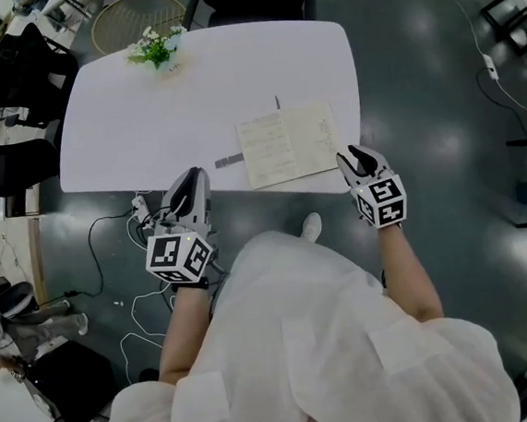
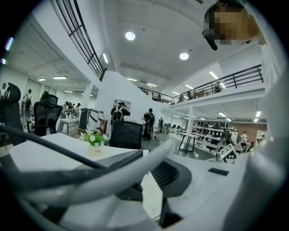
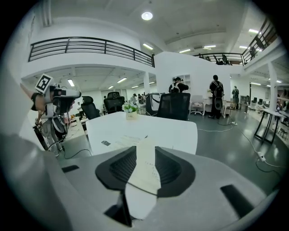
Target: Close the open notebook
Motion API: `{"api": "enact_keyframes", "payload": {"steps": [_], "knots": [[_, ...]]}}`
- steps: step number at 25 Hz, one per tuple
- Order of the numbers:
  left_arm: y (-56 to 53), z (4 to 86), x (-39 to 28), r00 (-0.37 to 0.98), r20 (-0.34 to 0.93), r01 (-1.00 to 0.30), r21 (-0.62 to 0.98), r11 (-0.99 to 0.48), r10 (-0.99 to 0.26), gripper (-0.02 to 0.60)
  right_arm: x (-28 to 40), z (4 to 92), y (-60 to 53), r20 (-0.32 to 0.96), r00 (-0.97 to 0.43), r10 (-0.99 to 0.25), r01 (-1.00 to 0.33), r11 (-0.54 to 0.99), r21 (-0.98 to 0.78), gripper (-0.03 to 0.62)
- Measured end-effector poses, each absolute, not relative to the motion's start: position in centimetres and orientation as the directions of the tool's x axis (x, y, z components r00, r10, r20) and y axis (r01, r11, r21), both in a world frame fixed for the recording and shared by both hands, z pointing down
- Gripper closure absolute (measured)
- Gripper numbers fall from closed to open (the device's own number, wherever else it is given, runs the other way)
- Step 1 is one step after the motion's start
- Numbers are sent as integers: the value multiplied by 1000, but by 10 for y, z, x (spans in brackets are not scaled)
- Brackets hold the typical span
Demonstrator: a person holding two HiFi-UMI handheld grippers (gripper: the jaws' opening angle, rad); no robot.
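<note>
The open cream-paged notebook (image 1: 289,144) lies flat near the front edge of the white worktop (image 1: 171,112). The right gripper (image 1: 355,158) sits just beside its right page, fingers a bit apart and empty, probably lined up to flip it. The left gripper (image 1: 189,183), fingers a crack apart too, hangs off the edge.

A large open-plan office on 2 levels: a railed mezzanine (image 3: 90,45), recessed ceiling lights (image 2: 130,35), black office chairs (image 3: 174,106), a white bench (image 1: 206,100), people (image 3: 216,97) standing about, a polished grey floor (image 1: 419,98).
</note>
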State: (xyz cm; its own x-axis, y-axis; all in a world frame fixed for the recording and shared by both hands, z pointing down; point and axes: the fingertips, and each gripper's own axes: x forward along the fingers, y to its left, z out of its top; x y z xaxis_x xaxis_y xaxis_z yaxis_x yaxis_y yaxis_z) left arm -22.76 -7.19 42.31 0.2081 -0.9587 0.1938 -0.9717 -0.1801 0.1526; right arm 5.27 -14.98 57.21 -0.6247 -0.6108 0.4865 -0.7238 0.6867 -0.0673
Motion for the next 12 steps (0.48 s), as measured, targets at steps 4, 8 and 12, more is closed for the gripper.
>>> {"api": "enact_keyframes", "payload": {"steps": [4,8,12], "knots": [[-88,434,-221,245,215,-963,164,-212,-945,555,57,586,-155,518,-596,-614,-750,656,-84,442],[-107,442,-213,310,225,-945,177,-274,-924,555,59,600,-158,549,-551,-628,-786,613,-88,420],[-116,451,-218,373,259,-923,198,-330,-891,555,59,617,-154,598,-484,-639,-831,550,-85,402]]}}
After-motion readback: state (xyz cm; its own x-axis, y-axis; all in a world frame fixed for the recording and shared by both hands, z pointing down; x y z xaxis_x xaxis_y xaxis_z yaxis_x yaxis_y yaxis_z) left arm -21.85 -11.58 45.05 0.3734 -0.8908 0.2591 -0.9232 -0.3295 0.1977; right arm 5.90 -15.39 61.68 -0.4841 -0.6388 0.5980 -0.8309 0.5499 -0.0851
